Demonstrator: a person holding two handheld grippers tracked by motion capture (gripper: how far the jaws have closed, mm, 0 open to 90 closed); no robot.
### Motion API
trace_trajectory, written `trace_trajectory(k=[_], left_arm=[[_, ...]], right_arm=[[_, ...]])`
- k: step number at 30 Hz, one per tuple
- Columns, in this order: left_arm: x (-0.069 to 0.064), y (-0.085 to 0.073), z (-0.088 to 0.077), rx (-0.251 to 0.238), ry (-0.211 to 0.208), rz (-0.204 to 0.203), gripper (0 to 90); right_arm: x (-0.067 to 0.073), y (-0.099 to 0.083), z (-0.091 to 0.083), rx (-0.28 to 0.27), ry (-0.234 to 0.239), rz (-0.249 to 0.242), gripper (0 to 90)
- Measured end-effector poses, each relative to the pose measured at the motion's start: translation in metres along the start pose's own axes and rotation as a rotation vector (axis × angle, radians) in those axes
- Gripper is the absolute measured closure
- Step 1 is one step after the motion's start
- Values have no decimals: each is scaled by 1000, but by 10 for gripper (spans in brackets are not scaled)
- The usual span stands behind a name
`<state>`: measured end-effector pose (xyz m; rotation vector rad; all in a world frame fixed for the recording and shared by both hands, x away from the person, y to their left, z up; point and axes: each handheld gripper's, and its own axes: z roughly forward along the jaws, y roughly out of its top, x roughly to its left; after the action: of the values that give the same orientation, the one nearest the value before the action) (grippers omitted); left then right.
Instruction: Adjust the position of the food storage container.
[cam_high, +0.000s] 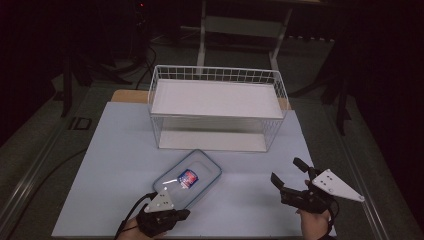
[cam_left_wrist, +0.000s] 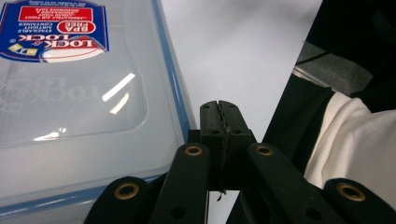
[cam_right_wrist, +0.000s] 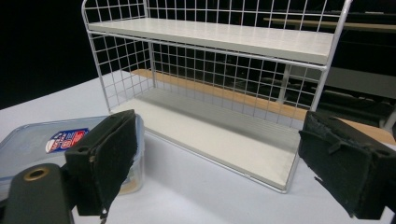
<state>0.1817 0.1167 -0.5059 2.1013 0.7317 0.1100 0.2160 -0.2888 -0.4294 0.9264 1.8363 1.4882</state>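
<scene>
On the pale table (cam_high: 120, 165), left gripper (cam_left_wrist: 219, 108) fingers together beside the container (cam_high: 187, 179), right gripper (cam_high: 290, 173) fingers apart.

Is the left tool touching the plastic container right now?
Cannot tell. In the left gripper view the shut left tool sits right beside the plastic container's blue-edged rim, but neither contact nor a gap shows plainly.

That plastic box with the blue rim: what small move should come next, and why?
Probably bring the right gripper in to the box to take its free side. The left gripper sits shut beside the box's near corner with nothing between its jaws, the right one hangs open and apart from it, and the wire shelf stands empty behind.
</scene>
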Motion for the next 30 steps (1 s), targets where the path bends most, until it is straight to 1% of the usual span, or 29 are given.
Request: trace_trajectory(k=[1, 4, 6, 8, 9, 11, 13, 14, 15, 16, 17, 18, 19, 21, 22, 23, 24, 25, 26, 28, 30], left_arm=[[1, 0, -1, 3, -5, -3, 897], [1, 0, -3, 13, 24, -3, 897], [3, -1, -4, 13, 24, -14, 897], [4, -1, -6, 14, 31, -14, 897], [4, -1, -6, 18, 44, -22, 897], [6, -1, -9, 24, 74, -25, 897], [11, -3, -12, 17, 84, -49, 897], [11, -3, -12, 17, 84, -49, 897], [14, -4, -14, 15, 107, -60, 897], [16, -4, -15, 15, 112, -67, 897], [18, -5, -16, 14, 106, -77, 897], [18, -5, -16, 14, 106, -77, 896], [19, -7, -16, 0, 95, -100, 896], [18, -6, -11, 15, 84, -97, 896], [18, -6, -11, 15, 84, -97, 896], [16, -6, -8, 22, 80, -90, 896], [17, -6, -3, 42, 88, -86, 896], [19, -7, -3, 37, 81, -96, 896], [20, -7, -3, 35, 81, -103, 896], [21, -7, -5, 41, 110, -88, 896], [24, -8, -7, 35, 120, -100, 896]], right_arm=[[1, 0, 0, 0, 1, -2, 114], [0, 0, 0, -1, 1, -3, 115], [-1, 0, 0, 0, 4, 6, 114], [-1, -1, 0, 0, 6, 7, 115], [-1, -1, 0, 0, 8, 7, 115], [-1, -1, -1, -1, 5, 4, 115], [-1, -1, -1, -2, 8, 9, 115], [-1, -1, -1, -2, 8, 9, 115], [-1, -1, -1, -3, 8, 11, 115], [-2, -1, -1, -3, 10, 12, 115], [-1, -1, -1, -1, 11, 13, 115], [-1, -1, -1, -1, 11, 13, 115], [-1, -1, -1, -1, 14, 11, 115], [-1, 0, -1, -3, 16, 8, 115], [-1, 0, -1, -3, 16, 8, 115], [0, 0, -1, -4, 18, 9, 115], [0, 1, -1, -4, 20, 9, 115], [0, 1, -1, -3, 19, 8, 115], [1, 1, -1, -3, 19, 6, 115], [0, 0, -2, -4, 18, 6, 115], [-1, 0, -2, -2, 16, 11, 115]])
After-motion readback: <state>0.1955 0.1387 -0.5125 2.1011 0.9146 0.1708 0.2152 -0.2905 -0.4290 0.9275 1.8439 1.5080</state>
